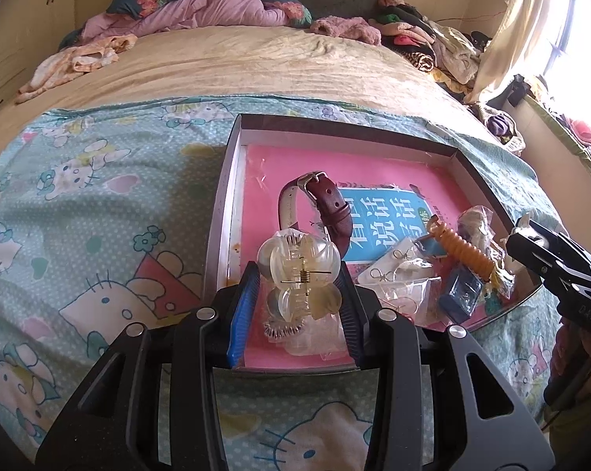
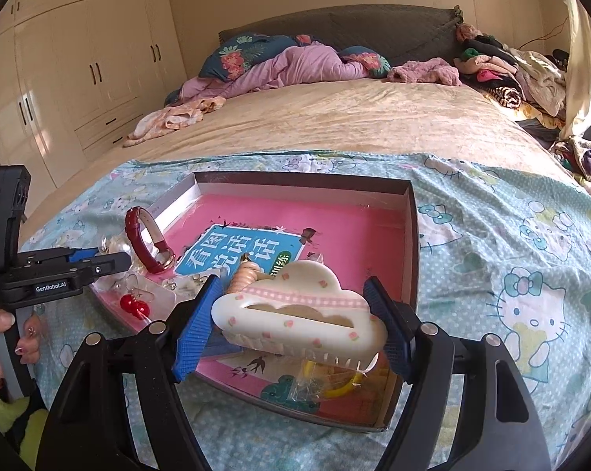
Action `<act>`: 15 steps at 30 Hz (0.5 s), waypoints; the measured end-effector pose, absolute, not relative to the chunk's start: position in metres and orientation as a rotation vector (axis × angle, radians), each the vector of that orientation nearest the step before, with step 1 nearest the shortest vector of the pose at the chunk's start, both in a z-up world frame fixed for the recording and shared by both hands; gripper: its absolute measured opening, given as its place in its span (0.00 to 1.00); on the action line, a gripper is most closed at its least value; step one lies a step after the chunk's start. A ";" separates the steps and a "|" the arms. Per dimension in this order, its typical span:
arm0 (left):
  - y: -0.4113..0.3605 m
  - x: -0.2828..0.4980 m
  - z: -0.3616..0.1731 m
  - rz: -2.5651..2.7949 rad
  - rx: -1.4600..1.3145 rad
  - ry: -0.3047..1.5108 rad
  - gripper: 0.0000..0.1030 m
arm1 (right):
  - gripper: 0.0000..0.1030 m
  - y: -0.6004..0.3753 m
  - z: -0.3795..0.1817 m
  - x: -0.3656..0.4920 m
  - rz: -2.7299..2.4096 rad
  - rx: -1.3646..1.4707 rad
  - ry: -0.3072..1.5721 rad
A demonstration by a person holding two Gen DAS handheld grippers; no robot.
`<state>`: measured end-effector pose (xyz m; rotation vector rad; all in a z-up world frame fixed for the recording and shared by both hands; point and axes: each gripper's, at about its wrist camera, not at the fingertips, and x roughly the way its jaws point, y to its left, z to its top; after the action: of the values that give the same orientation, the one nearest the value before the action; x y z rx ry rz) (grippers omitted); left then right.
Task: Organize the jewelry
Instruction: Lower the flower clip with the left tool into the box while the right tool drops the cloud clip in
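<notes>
A shallow box (image 1: 232, 145) with a pink book inside lies on the Hello Kitty sheet; it also shows in the right wrist view (image 2: 411, 212). My left gripper (image 1: 300, 274) is shut on a clear flower-shaped hair claw (image 1: 297, 263) above the box's near left corner. A dark red watch (image 1: 330, 204) stands just beyond it. My right gripper (image 2: 295, 310) is shut on a white cloud-shaped hair claw (image 2: 299, 310) over the box's near right part. An orange spiral hair tie (image 1: 466, 251), bagged earrings (image 1: 393, 274) and a blue clip (image 1: 462, 294) lie in the box.
Red cherry earrings (image 2: 133, 306) and a yellow ring in a bag (image 2: 334, 386) lie in the box. The beige bed (image 2: 334, 117) stretches behind, with pillows and clothes piled at the back and right. Wardrobes (image 2: 79, 59) stand at the left.
</notes>
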<state>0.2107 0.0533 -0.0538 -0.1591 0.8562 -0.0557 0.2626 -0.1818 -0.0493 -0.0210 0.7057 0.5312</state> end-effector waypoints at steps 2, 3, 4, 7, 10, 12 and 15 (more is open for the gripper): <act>0.054 0.211 -0.054 -0.055 -0.157 0.852 0.30 | 0.70 -0.183 -0.049 0.263 0.529 -0.018 0.705; 0.054 0.211 -0.054 -0.055 -0.158 0.851 0.30 | 0.70 -0.183 -0.049 0.263 0.525 -0.018 0.703; 0.054 0.212 -0.054 -0.054 -0.159 0.849 0.30 | 0.70 -0.183 -0.049 0.263 0.525 -0.018 0.700; 0.054 0.214 -0.053 -0.053 -0.154 0.848 0.30 | 0.70 -0.184 -0.048 0.263 0.515 -0.021 0.689; 0.053 0.218 -0.051 -0.054 -0.144 0.844 0.30 | 0.70 -0.185 -0.048 0.264 0.507 -0.019 0.688; 0.052 0.220 -0.052 -0.057 -0.140 0.843 0.30 | 0.70 -0.184 -0.049 0.264 0.514 -0.021 0.693; 0.050 0.220 -0.053 -0.060 -0.130 0.842 0.30 | 0.70 -0.182 -0.051 0.265 0.518 -0.032 0.697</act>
<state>0.2198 0.0496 -0.0533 -0.1302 0.8424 -0.0599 0.2651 -0.1821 -0.0507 -0.0316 0.6974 0.5177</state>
